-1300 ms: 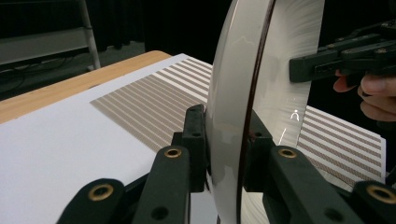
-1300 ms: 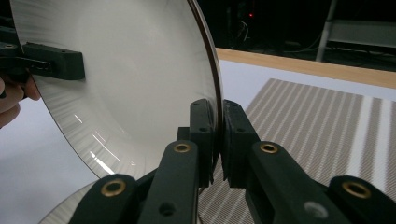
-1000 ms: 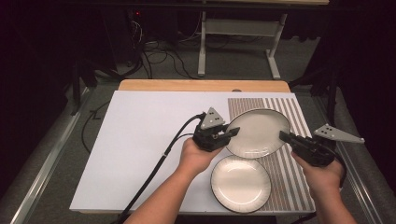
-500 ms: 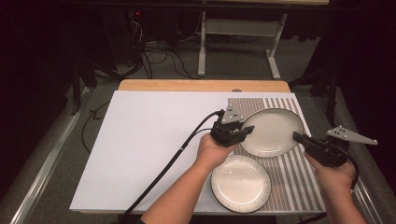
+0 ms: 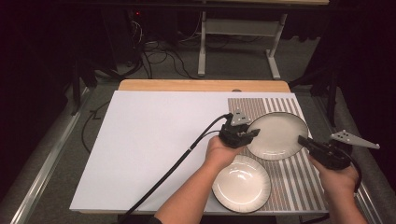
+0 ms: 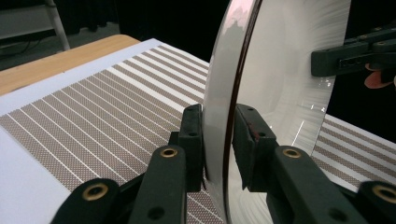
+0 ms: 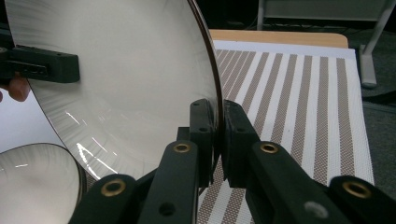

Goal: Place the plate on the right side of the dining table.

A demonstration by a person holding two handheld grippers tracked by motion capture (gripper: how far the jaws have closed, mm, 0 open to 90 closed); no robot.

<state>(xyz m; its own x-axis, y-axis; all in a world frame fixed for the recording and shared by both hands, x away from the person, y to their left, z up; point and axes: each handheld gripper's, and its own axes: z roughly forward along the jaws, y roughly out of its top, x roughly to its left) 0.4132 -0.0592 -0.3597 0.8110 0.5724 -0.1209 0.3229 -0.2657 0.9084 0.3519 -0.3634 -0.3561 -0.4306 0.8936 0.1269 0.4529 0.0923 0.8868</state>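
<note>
Two tools carry one large plate above the striped mat.

The left tool [image 5: 250, 133] pinches the near-left rim of the large plate [image 5: 279, 135], while the right tool [image 5: 306, 141] is clamped on the opposite rim, so the plate hangs between them over the striped mat [image 5: 299, 184] at the counter's [image 5: 154, 140] right end. In the left gripper view the plate's rim [image 6: 229, 93] stands edge-on between the pads; the right gripper view shows the same grip [image 7: 212, 93] from the far side. A smaller plate [image 5: 241, 183] lies flat on the mat just below the left tool, near the person's left hand [image 5: 219, 151].
</note>
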